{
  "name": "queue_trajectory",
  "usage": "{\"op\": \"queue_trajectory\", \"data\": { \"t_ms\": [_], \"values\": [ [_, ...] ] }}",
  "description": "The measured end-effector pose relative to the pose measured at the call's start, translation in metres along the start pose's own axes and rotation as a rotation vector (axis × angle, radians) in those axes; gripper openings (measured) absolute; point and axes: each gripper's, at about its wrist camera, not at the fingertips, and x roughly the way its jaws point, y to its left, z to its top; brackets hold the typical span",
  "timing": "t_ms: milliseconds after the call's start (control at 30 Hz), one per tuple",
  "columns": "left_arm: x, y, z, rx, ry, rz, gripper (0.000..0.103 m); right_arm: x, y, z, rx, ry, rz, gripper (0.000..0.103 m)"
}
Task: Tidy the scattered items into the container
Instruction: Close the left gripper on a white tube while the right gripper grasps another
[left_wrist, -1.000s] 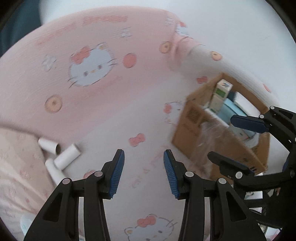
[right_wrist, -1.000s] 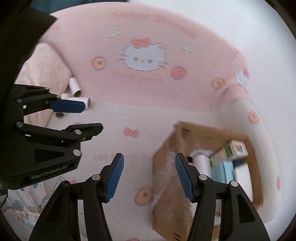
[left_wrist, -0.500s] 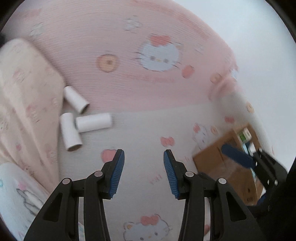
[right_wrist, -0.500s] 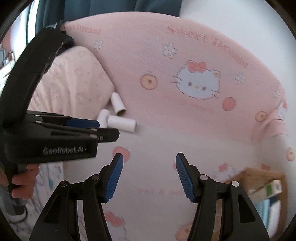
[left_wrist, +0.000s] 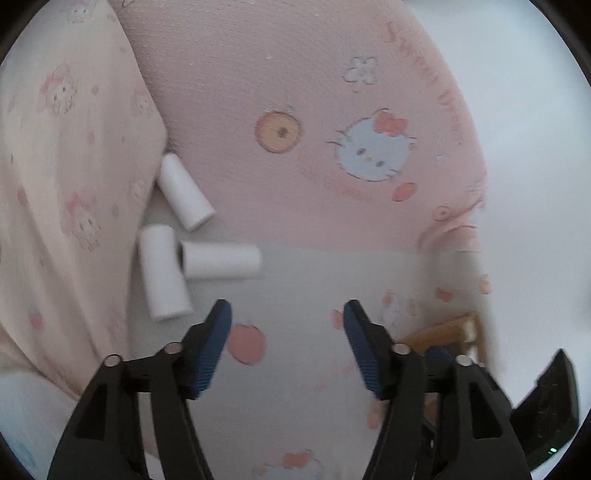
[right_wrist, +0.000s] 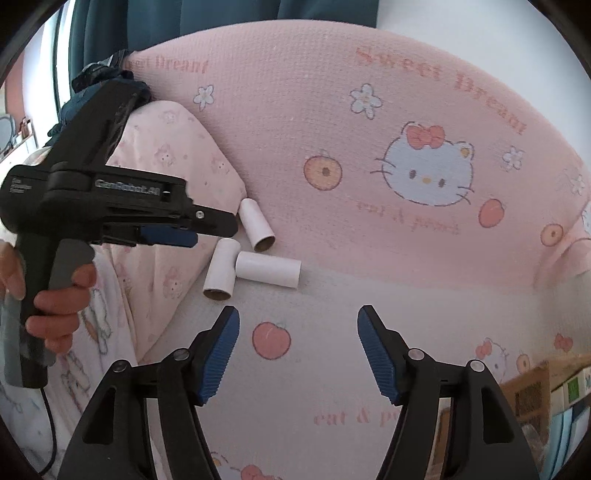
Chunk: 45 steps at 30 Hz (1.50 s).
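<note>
Three white cardboard tubes lie on the bed by a pillow: an upper tube (left_wrist: 184, 192), a left tube (left_wrist: 162, 271) and a sideways tube (left_wrist: 221, 261). They also show in the right wrist view, the upper tube (right_wrist: 256, 224), the left tube (right_wrist: 220, 268) and the sideways tube (right_wrist: 268, 268). My left gripper (left_wrist: 286, 314) is open and empty, just below and right of them. My right gripper (right_wrist: 298, 318) is open and empty, below the tubes. The cardboard box (right_wrist: 532, 391) holding packs sits at the lower right.
A pale pink pillow (left_wrist: 66, 184) lies left of the tubes. The pink Hello Kitty headboard cushion (right_wrist: 369, 166) rises behind them. The left gripper's body (right_wrist: 110, 199), held by a hand, is at the left of the right wrist view. The box edge (left_wrist: 443, 328) shows low right.
Both grippers have swung left, away from the cardboard box and toward the three tubes, which are now closer and larger. Both stay open.
</note>
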Motion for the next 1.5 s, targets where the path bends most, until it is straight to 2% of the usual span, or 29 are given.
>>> {"op": "queue_trajectory", "data": {
  "t_ms": [133, 233, 333, 433, 567, 700, 767, 867, 1167, 1267, 1367, 1500],
  "values": [
    [0.024, 0.024, -0.002, -0.062, 0.020, 0.035, 0.071, 0.020, 0.008, 0.003, -0.017, 0.008, 0.009, 0.065],
    [0.034, 0.040, -0.005, -0.094, 0.034, 0.109, 0.071, 0.035, 0.015, 0.006, -0.027, 0.012, 0.017, 0.065],
    [0.031, 0.049, 0.001, -0.150, -0.010, 0.016, 0.071, 0.053, 0.019, 0.007, -0.009, 0.020, 0.052, 0.065],
    [0.037, 0.061, 0.003, -0.190, -0.008, 0.061, 0.071, 0.075, 0.022, 0.006, 0.025, 0.043, 0.086, 0.065],
    [0.052, 0.083, 0.004, -0.310, 0.034, 0.000, 0.071, 0.104, 0.026, 0.005, 0.073, 0.073, 0.106, 0.065],
    [0.059, 0.099, 0.006, -0.390, 0.033, 0.021, 0.070, 0.129, 0.031, 0.006, 0.107, 0.111, 0.140, 0.065],
    [0.063, 0.104, 0.006, -0.417, 0.029, 0.037, 0.065, 0.137, 0.030, 0.002, 0.141, 0.106, 0.157, 0.065],
    [0.067, 0.106, 0.007, -0.421, 0.031, 0.060, 0.057, 0.145, 0.033, 0.001, 0.173, 0.085, 0.182, 0.065],
    [0.086, 0.107, 0.011, -0.421, 0.057, 0.151, 0.054, 0.178, 0.047, 0.002, 0.171, 0.141, 0.226, 0.065],
    [0.088, 0.112, 0.010, -0.450, 0.056, 0.189, 0.048, 0.187, 0.046, -0.001, 0.207, 0.150, 0.241, 0.065],
    [0.091, 0.117, 0.009, -0.474, 0.060, 0.199, 0.043, 0.195, 0.046, -0.004, 0.238, 0.164, 0.264, 0.065],
    [0.097, 0.117, 0.009, -0.487, 0.079, 0.173, 0.043, 0.205, 0.046, -0.006, 0.262, 0.178, 0.296, 0.065]
  ]
}}
